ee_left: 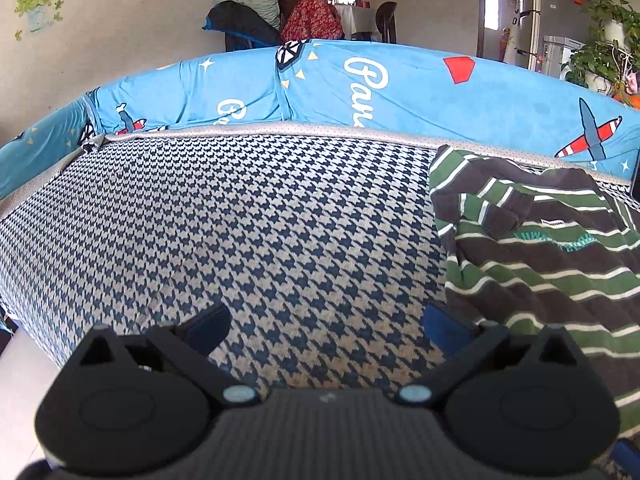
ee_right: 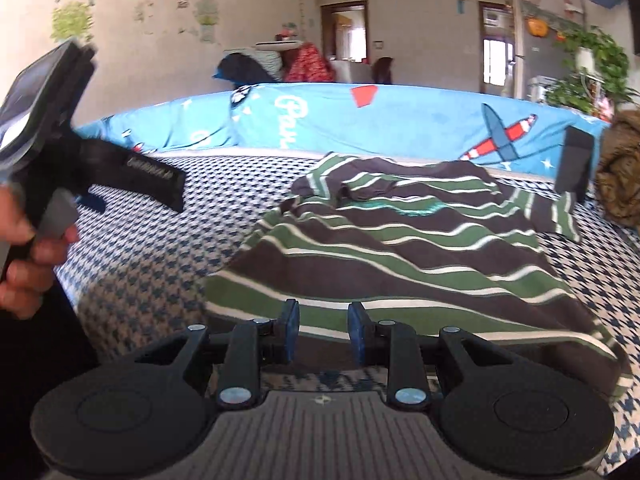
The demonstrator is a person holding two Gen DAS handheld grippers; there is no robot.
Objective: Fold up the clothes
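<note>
A shirt (ee_left: pixel 540 248) with dark brown, green and white stripes lies loosely spread and wrinkled on the houndstooth seat cover (ee_left: pixel 240 220). In the left wrist view it fills the right side. My left gripper (ee_left: pixel 326 320) stands wide open over bare cover, its right finger (ee_left: pixel 444 328) close to the shirt's left edge. In the right wrist view the shirt (ee_right: pixel 400 248) lies straight ahead. My right gripper (ee_right: pixel 322 328) is open by a narrow gap just before the near hem, with nothing between its pads. The left gripper (ee_right: pixel 136 196), held by a hand (ee_right: pixel 24 256), shows at the left.
A blue printed cover (ee_left: pixel 400 92) drapes the backrest behind the seat. A black upright object (ee_right: pixel 576 160) and a brown furry thing (ee_right: pixel 620 172) sit at the seat's far right. Clothes are piled on furniture (ee_left: pixel 280 20) behind. Potted plants (ee_left: pixel 608 52) stand at the right.
</note>
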